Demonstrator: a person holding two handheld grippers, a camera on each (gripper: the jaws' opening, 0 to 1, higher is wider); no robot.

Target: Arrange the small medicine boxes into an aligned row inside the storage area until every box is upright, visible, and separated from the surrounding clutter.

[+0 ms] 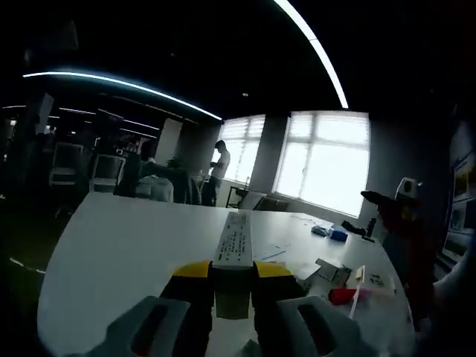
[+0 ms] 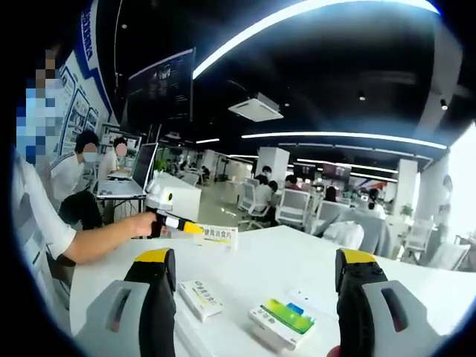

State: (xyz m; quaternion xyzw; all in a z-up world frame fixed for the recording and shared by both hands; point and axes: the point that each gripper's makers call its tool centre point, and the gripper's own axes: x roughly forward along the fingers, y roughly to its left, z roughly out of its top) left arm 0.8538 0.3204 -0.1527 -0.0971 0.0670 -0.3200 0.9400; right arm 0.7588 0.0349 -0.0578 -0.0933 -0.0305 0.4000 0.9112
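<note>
Left gripper view: left gripper (image 1: 232, 281) fingers clamped on a white medicine box (image 1: 233, 242) above the desk (image 1: 126, 238). Right gripper (image 2: 256, 297) fingers wide apart; two boxes, seemingly flat, at 6 o'clock (image 2: 201, 299) (image 2: 283, 318).

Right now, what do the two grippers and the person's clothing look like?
Both grippers have grey jaws capped with yellow-and-black tips. The left gripper has them close together; the right gripper has them wide apart. The person wears a white short sleeve.
</note>
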